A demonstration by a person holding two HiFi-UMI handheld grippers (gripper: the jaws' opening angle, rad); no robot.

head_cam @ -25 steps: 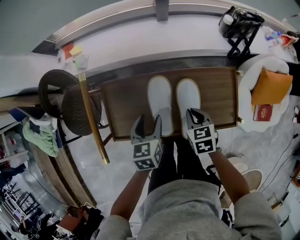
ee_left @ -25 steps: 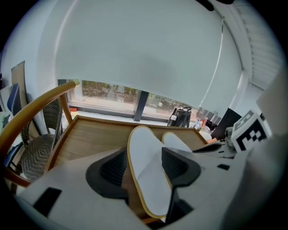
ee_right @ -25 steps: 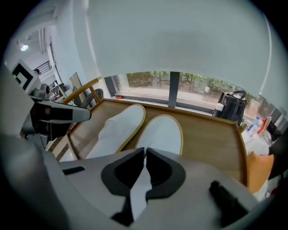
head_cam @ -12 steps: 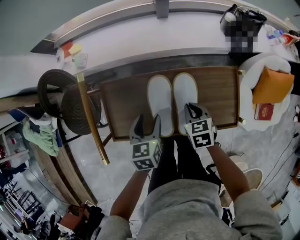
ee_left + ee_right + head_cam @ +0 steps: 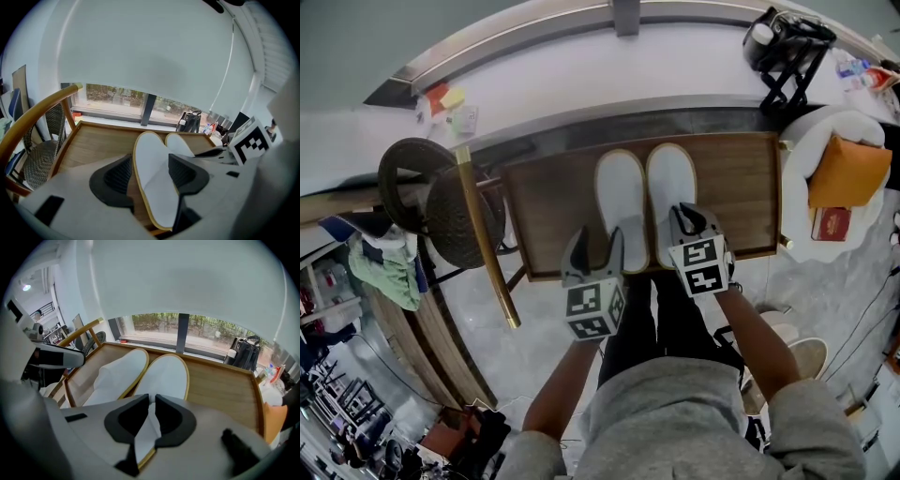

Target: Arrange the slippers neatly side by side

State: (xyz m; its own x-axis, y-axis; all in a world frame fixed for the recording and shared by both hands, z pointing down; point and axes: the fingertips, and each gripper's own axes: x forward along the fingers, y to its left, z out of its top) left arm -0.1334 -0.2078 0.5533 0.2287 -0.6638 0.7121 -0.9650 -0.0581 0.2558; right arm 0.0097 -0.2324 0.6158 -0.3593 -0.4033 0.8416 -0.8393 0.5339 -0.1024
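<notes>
In the head view, the left gripper (image 5: 597, 246) is hovering with its jaws spread wide around the heel end of the left white fabric slipper with yellow edging (image 5: 621, 192). The right gripper (image 5: 686, 223) is bearing on the heel of the right white fabric slipper with yellow edging (image 5: 671, 183). Both are lying toes away from the tips, just beside each other, on the brown wooden tray table (image 5: 546, 211). In the left gripper view, the jaws are standing well apart astride that slipper's heel, seemingly not squeezing it. In the right gripper view, the jaws are pinching narrowly on the white upper of the right one. This is probably the final squaring of the pair, and the next move would call for levelling the heels, then releasing. The only print showing is black-and-white square markers on the gripper cubes. A red box (image 5: 831, 225) far off the right gripper's right side is carrying writing too small to read.
</notes>
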